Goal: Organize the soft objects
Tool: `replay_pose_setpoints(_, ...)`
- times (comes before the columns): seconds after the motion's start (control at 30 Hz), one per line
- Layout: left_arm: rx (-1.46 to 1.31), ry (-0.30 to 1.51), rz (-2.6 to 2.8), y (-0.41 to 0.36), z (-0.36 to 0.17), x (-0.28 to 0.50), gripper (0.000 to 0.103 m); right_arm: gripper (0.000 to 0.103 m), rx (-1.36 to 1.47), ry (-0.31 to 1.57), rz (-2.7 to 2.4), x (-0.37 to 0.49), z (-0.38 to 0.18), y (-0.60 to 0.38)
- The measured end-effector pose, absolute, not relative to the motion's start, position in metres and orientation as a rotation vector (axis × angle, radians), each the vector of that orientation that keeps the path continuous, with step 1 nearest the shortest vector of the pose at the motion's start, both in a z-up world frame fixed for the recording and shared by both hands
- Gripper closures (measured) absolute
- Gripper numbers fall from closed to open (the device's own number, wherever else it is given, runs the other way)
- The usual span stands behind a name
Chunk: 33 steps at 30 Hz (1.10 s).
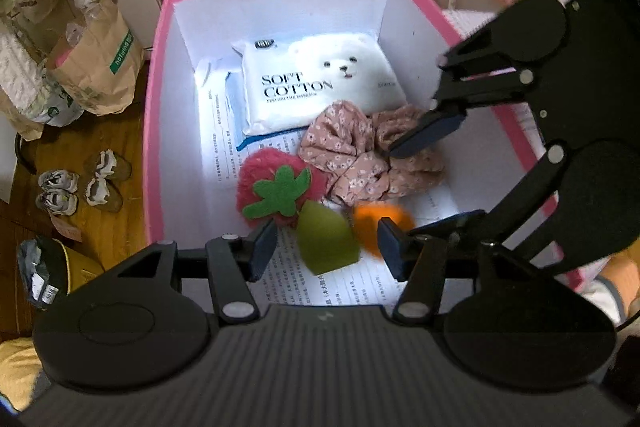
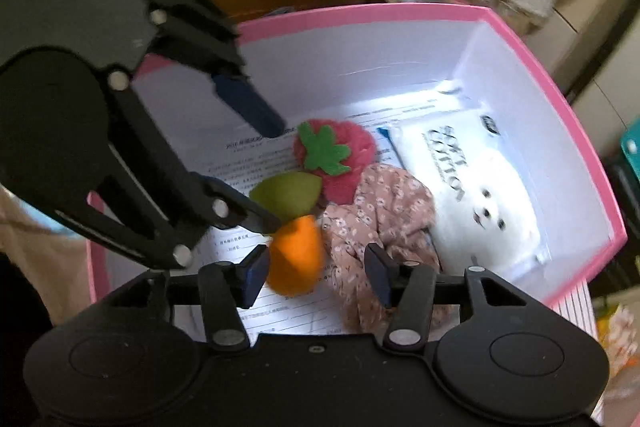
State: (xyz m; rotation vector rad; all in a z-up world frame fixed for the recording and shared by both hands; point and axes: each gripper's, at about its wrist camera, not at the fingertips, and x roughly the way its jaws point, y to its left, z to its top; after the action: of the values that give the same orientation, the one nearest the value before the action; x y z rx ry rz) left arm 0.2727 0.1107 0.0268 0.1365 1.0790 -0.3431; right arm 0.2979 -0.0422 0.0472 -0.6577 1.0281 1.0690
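Left wrist view: left gripper (image 1: 326, 247) over pink box (image 1: 154, 115), jaws apart, green sponge (image 1: 326, 241) below the gap, pads not on it.
Right wrist view: right gripper (image 2: 316, 277) jaws apart, orange sponge (image 2: 296, 255) and floral scrunchie (image 2: 380, 211) under the gap, nothing pinched.
Box contents: strawberry plush (image 1: 276, 191), both sponges, scrunchie, cotton pack (image 1: 316, 83) with bear face, all on printed paper (image 1: 320, 287).
Layout: orange sponge touching green one; scrunchie beside strawberry; cotton pack at far end.
Outside box: paper bags (image 1: 96, 67), small shoes (image 1: 76, 187) on floor.
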Motion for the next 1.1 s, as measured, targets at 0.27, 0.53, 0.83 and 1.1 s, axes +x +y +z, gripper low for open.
replay_pose_setpoints(0.27, 0.127, 0.966, -0.33, 0.111, 0.066, 0.234, 0.045, 0.045, -0.455, 0.95, 0.973, 0.277, 0.087, -0.088)
replay_pose_setpoints(0.53, 0.142, 0.867, -0.307, 0.107, 0.107, 0.185, 0.04, 0.044, -0.34, 0.836, 0.92, 0.228, 0.132, -0.137)
replay_pose_setpoints(0.83, 0.167, 0.764, -0.346, 0.08, 0.138, 0.134, 0.038, 0.042, -0.258, 0.746, 0.861, 0.175, 0.16, -0.194)
replay_pose_setpoints(1.1, 0.148, 0.661, -0.459, 0.041, 0.143, 0.101, 0.032, 0.038, -0.23, 0.676, 0.794, 0.135, 0.159, -0.241)
